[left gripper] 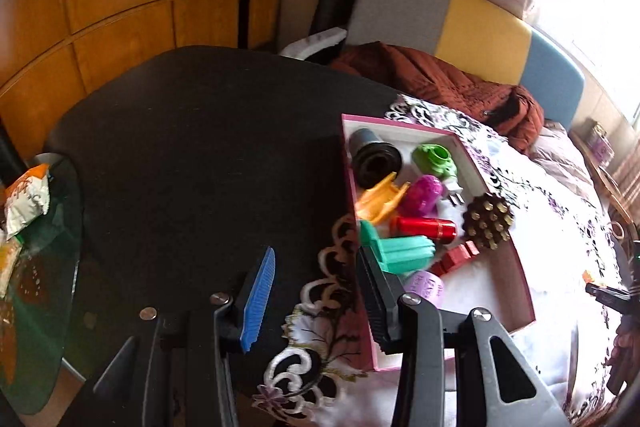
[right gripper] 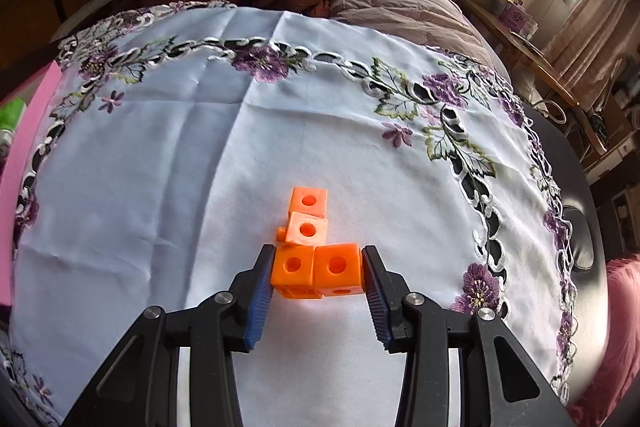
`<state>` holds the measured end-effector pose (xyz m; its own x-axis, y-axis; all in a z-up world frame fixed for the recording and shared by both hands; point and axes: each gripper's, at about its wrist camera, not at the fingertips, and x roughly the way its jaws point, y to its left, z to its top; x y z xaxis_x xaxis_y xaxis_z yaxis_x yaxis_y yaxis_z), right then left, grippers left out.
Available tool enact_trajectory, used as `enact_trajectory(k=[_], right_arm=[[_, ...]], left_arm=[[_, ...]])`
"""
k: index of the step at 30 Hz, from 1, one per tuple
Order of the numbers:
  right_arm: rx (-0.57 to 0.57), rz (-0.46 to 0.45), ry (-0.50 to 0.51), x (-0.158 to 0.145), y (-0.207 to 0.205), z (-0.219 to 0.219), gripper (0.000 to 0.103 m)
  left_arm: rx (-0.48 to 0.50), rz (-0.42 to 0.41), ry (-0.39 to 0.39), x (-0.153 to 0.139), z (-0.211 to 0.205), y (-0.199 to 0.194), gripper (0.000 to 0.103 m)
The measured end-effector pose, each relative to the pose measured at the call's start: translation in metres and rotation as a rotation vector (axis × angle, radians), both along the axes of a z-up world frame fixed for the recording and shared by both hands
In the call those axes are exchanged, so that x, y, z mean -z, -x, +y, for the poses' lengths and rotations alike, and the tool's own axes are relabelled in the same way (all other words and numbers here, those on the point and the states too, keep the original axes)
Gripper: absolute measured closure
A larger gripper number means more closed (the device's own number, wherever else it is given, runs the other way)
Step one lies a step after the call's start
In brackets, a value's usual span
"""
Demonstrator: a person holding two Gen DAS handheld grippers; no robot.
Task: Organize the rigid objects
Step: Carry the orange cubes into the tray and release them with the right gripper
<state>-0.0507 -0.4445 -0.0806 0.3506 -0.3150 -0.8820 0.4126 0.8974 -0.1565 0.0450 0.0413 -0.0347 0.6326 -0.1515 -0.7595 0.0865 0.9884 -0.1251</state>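
Between the right gripper (right gripper: 318, 281) pads, orange cubes (right gripper: 316, 251) clamped.

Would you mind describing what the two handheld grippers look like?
Both look alike. The left gripper and right gripper each have two black angled finger arms with triangular cut-outs and round silver pivot bolts. The pads are ribbed, blue on one face and black on the other. No cables, markings or sleeves show.

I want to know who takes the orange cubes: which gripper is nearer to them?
Right. The right gripper has its pads pressed on both sides of the orange cubes; the left gripper hangs empty beside the pink box.
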Motion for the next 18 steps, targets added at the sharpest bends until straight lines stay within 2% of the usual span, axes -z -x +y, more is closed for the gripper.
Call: enact_trajectory(k=[8, 14, 18], right_arm=[[-0.142, -0.146, -0.061, -0.039, -0.019, 0.069, 0.06], [-0.324, -0.248, -0.11, -0.066, -0.037, 0.146, 0.06], [-0.438, -0.273, -0.145, -0.071, -0.048, 0.198, 0.06]], left_arm=[[-0.044, -0.009, 0.002, -0.001, 0.014, 0.002, 0.061], [-0.056, -0.014, 0.001, -0.002, 0.019, 0.004, 0.061], [-0.071, -0.001, 0.005, 0.001, 0.024, 0.003, 0.061]])
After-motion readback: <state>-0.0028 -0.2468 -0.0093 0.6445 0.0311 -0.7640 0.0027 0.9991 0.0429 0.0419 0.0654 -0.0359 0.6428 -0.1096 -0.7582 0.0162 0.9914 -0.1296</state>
